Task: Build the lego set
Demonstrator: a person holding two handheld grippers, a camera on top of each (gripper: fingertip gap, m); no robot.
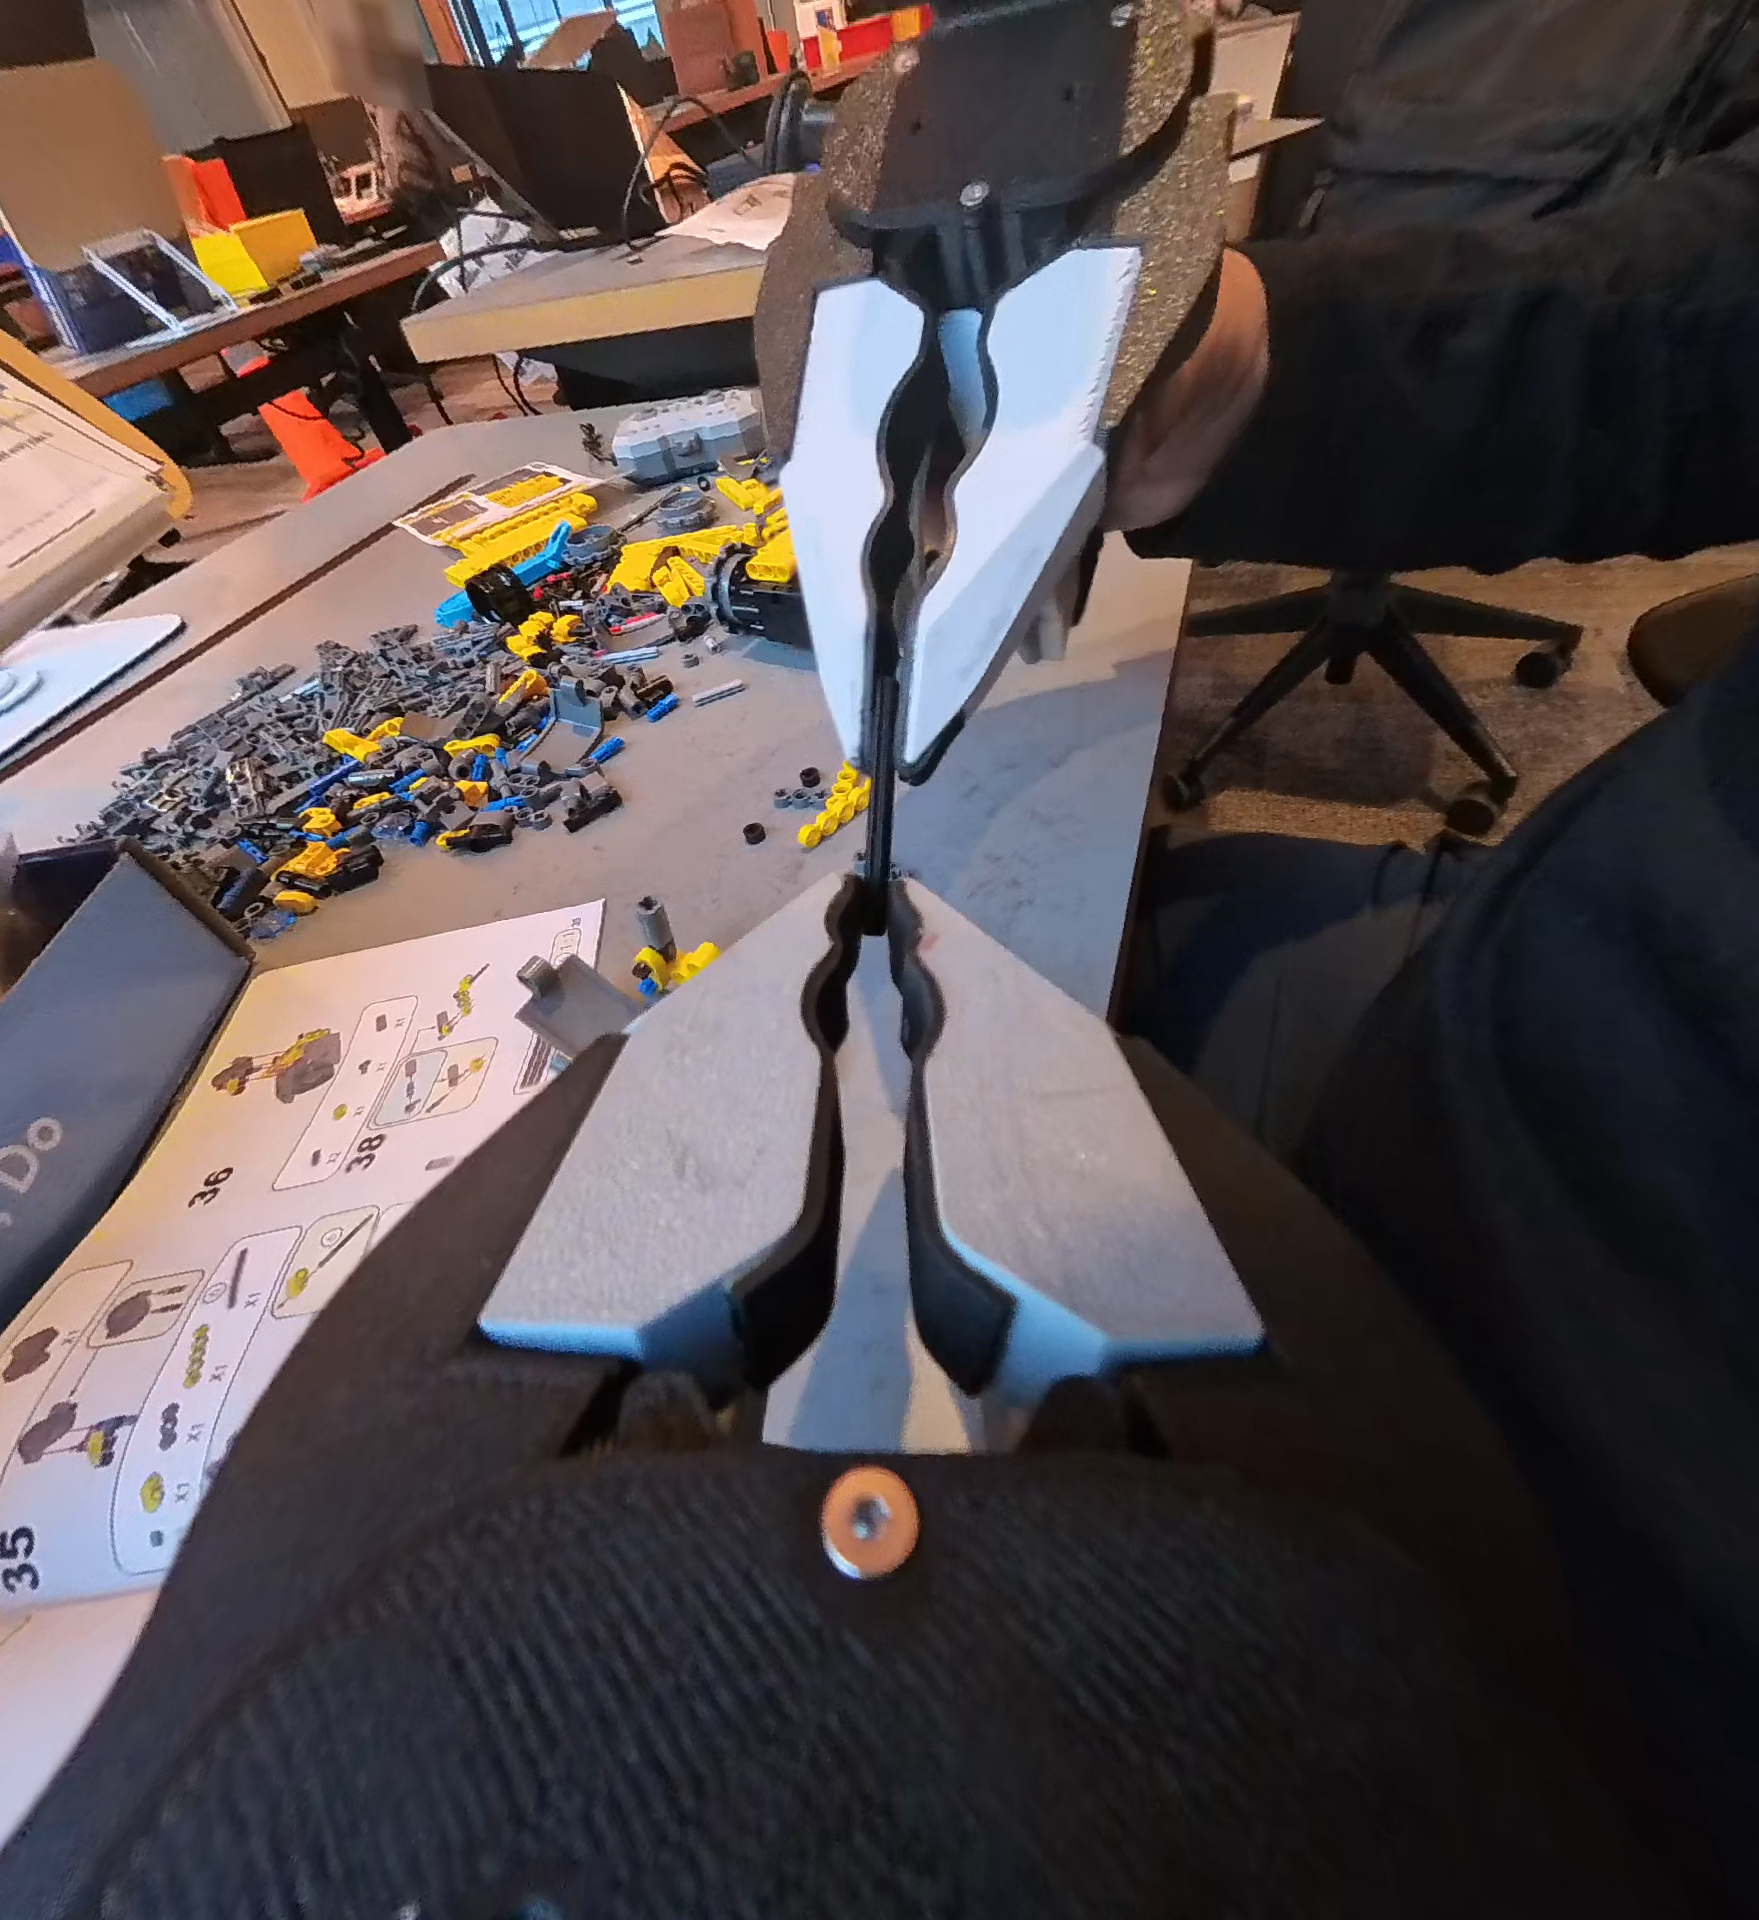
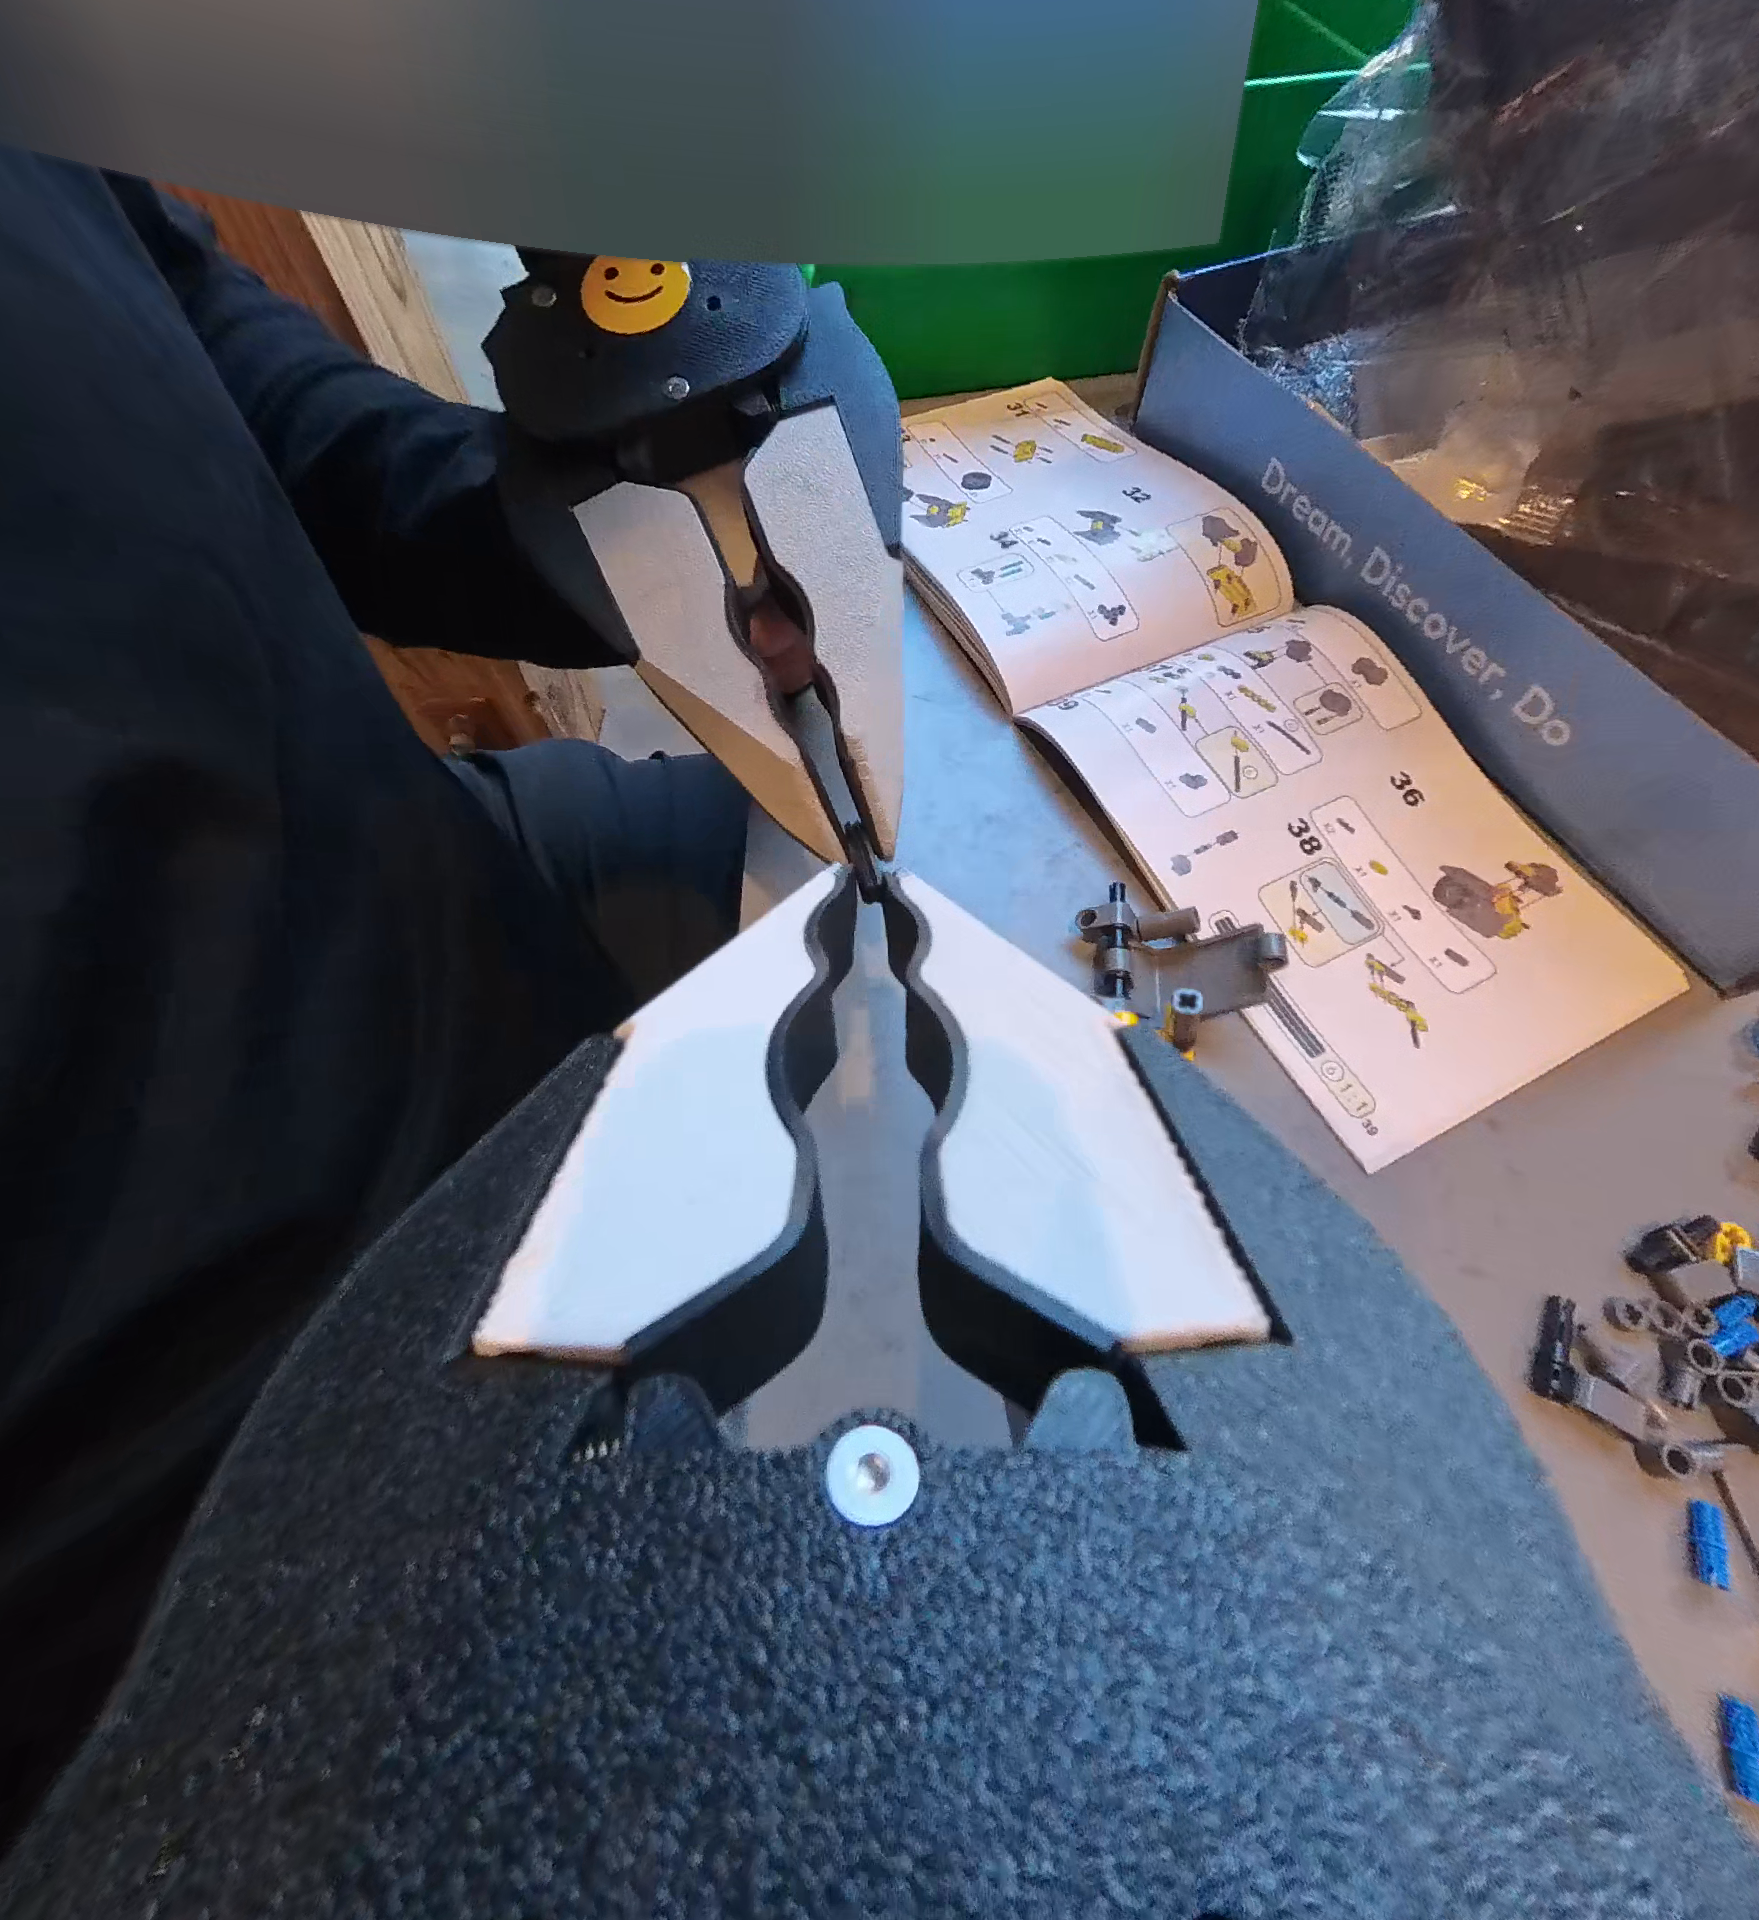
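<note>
A thin black axle point(image 1: 881, 800) spans the gap between my two grippers, above the near edge of the grey table point(image 1: 1041, 790). My left gripper point(image 1: 870, 902) is shut on its lower end, where a small dark part sits at the tips. My right gripper point(image 1: 885, 750) comes in from above, held by a hand in a dark sleeve, and is shut on the upper end. In the right wrist view my right gripper point(image 2: 867, 885) meets the left gripper point(image 2: 859, 834) tip to tip, with only a short black piece of the axle point(image 2: 862, 857) showing between them.
An open instruction booklet point(image 1: 335, 1091) point(image 2: 1270, 779) lies by a dark blue box point(image 1: 54, 1091) point(image 2: 1477, 644). A grey sub-assembly point(image 2: 1166, 956) rests on the booklet's edge. A pile of grey, yellow and blue parts point(image 1: 418, 748) covers the table. An office chair point(image 1: 1374, 665) stands beyond the table's edge. My left and right fingertips are right by each other.
</note>
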